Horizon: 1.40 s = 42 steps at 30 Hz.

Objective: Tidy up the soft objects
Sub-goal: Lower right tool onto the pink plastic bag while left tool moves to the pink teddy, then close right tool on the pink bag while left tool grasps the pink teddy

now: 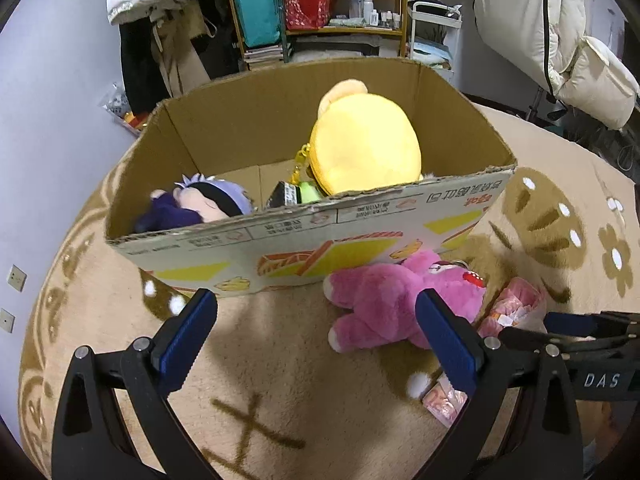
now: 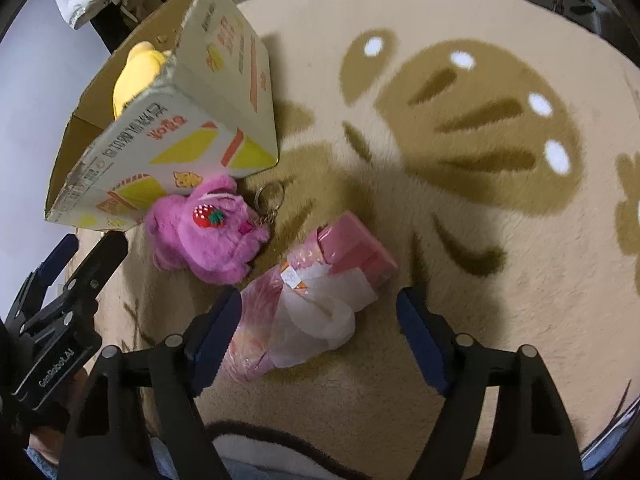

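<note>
An open cardboard box (image 1: pixel 280 236) stands on the rug. Inside it are a yellow plush (image 1: pixel 366 148), a purple-haired doll (image 1: pixel 200 204) and a small dark and green item. A pink plush bear (image 1: pixel 384 300) with a strawberry and a keyring lies against the box's front wall. My left gripper (image 1: pixel 316 304) hangs open above the rug, its right finger in front of the bear. A pink packet in clear plastic (image 2: pixel 320 280) lies beside the bear (image 2: pixel 208 232). My right gripper (image 2: pixel 320 304) is open around the packet's near end; the right pad stands apart from it.
A beige rug (image 2: pixel 460 240) with brown patterns covers the floor. Behind the box are a shelf (image 1: pixel 320 8) with bags and bottles, hanging coats and a small white cart (image 1: pixel 436 32). A pale chair (image 1: pixel 592 80) stands at the far right.
</note>
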### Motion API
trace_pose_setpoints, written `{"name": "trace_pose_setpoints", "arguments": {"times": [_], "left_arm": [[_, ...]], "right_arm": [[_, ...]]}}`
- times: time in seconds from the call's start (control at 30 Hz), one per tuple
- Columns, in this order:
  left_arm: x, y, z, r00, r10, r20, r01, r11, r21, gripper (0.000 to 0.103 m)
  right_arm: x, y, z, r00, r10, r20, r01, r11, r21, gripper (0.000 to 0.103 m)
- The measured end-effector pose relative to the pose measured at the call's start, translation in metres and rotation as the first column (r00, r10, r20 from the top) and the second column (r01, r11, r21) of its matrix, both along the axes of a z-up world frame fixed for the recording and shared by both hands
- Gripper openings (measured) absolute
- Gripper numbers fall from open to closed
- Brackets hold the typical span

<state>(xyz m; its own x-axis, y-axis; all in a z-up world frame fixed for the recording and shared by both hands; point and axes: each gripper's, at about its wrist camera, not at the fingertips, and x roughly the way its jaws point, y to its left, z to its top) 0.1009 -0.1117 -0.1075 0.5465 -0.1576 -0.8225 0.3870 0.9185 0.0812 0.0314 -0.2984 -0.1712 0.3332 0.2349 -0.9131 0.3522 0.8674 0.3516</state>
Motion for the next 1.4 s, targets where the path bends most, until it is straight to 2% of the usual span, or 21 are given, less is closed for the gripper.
{"name": "trace_pose_setpoints", "arguments": {"times": [0.07, 0.13, 0.2, 0.43, 0.53, 0.77, 0.97, 1.03, 1.13, 1.33, 1.4], "left_arm": [[0.003, -0.002, -0.004, 1.0, -0.004, -0.006, 0.004, 1.0, 0.002, 0.099], [0.004, -0.006, -0.007, 1.0, -0.006, 0.012, 0.005, 1.0, 0.021, 0.099], [0.007, -0.009, -0.013, 1.0, -0.019, -0.003, 0.019, 0.999, 0.04, 0.099], [0.013, -0.018, -0.028, 0.999, -0.029, -0.042, 0.031, 0.998, 0.047, 0.099], [0.014, -0.02, -0.03, 0.998, -0.032, -0.05, 0.034, 0.999, 0.033, 0.099], [0.02, -0.029, -0.04, 0.996, -0.046, -0.082, 0.047, 0.999, 0.007, 0.099], [0.027, -0.023, -0.047, 0.992, -0.024, -0.127, 0.017, 0.999, -0.05, 0.1], [0.027, -0.023, -0.05, 0.989, -0.021, -0.144, 0.011, 0.998, -0.069, 0.1], [0.028, -0.019, -0.052, 0.986, -0.026, -0.165, 0.01, 0.995, -0.098, 0.097], [0.031, -0.01, -0.06, 0.968, -0.02, -0.248, -0.029, 0.981, -0.193, 0.087], [0.032, -0.008, -0.061, 0.966, -0.028, -0.256, -0.027, 0.978, -0.207, 0.081]], "right_arm": [[0.002, 0.001, -0.003, 1.0, 0.001, -0.009, -0.001, 1.0, 0.003, 0.082], [0.003, 0.001, -0.005, 1.0, 0.001, -0.014, -0.001, 1.0, 0.007, 0.076], [0.005, 0.001, -0.006, 1.0, 0.001, -0.017, -0.001, 1.0, 0.01, 0.073], [0.01, -0.007, -0.013, 1.0, -0.011, -0.014, 0.011, 0.999, 0.033, 0.071], [0.015, -0.01, -0.015, 1.0, -0.016, -0.005, 0.016, 1.0, 0.027, 0.063], [0.029, -0.015, -0.017, 1.0, -0.027, 0.0, 0.027, 0.999, 0.037, 0.058], [0.026, -0.017, -0.017, 1.0, -0.028, 0.009, 0.028, 0.999, 0.036, 0.054], [0.026, -0.022, -0.016, 0.998, -0.052, 0.027, 0.051, 0.997, 0.058, 0.043], [0.025, -0.034, -0.016, 0.995, -0.086, 0.042, 0.08, 0.99, 0.114, 0.035], [0.029, -0.041, -0.017, 0.995, -0.092, 0.048, 0.086, 0.989, 0.124, 0.035], [0.032, -0.04, -0.017, 0.994, -0.096, 0.046, 0.089, 0.988, 0.126, 0.035]]}}
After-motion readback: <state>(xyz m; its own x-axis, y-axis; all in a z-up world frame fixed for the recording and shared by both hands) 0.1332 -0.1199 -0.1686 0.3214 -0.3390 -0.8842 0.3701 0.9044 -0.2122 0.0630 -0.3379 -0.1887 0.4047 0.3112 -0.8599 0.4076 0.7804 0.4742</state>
